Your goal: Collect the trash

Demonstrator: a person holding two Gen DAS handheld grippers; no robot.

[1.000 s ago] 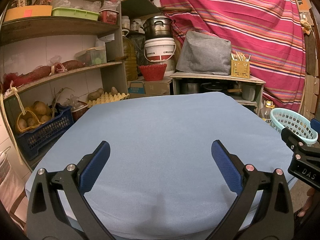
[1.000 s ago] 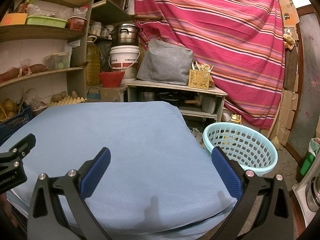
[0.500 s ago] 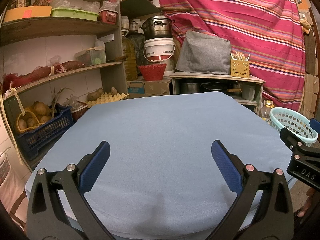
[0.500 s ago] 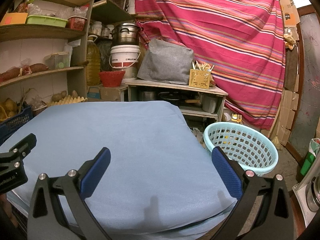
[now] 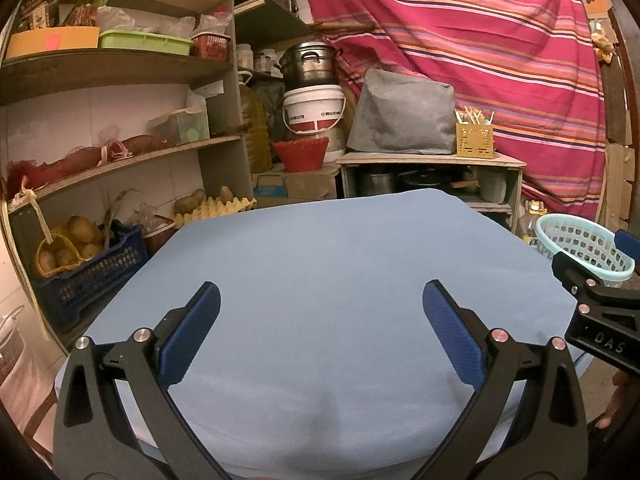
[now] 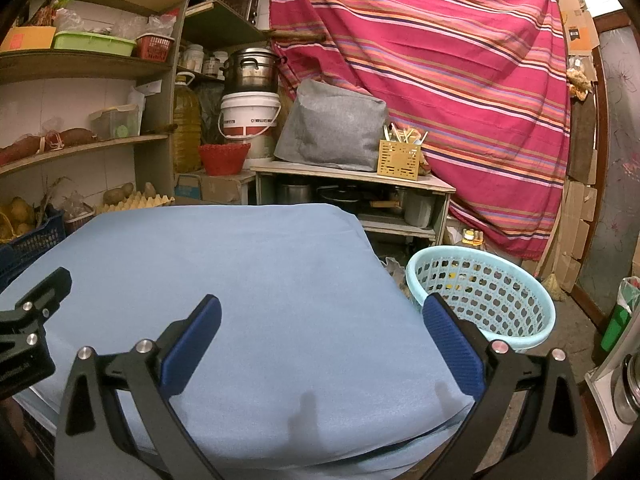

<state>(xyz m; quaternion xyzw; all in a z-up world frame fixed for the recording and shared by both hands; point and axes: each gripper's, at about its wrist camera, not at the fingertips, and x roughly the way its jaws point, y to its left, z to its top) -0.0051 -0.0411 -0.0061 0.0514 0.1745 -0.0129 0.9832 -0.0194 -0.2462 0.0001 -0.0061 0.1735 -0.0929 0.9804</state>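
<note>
Basket (image 6: 480, 296), contents unclear, sits beside the blue-covered table (image 5: 320, 264) near shelves (image 5: 120, 68).

Left gripper (image 5: 320, 316): two matte black angular arms with triangular cut-outs near the base. Each arm carries two round silver screw heads. Fingers (image 5: 188, 336) are faced with dark blue ribbed pads, rounded at the tips.

Right gripper (image 6: 320, 320): same build, black frame, silver screws, blue textured pads (image 6: 450, 346).

In the left wrist view, a side part of the right gripper shows a black body with two silver screws and pale lettering "DAS". In the right wrist view, the left gripper's black side bears faint small lettering, unreadable.
</note>
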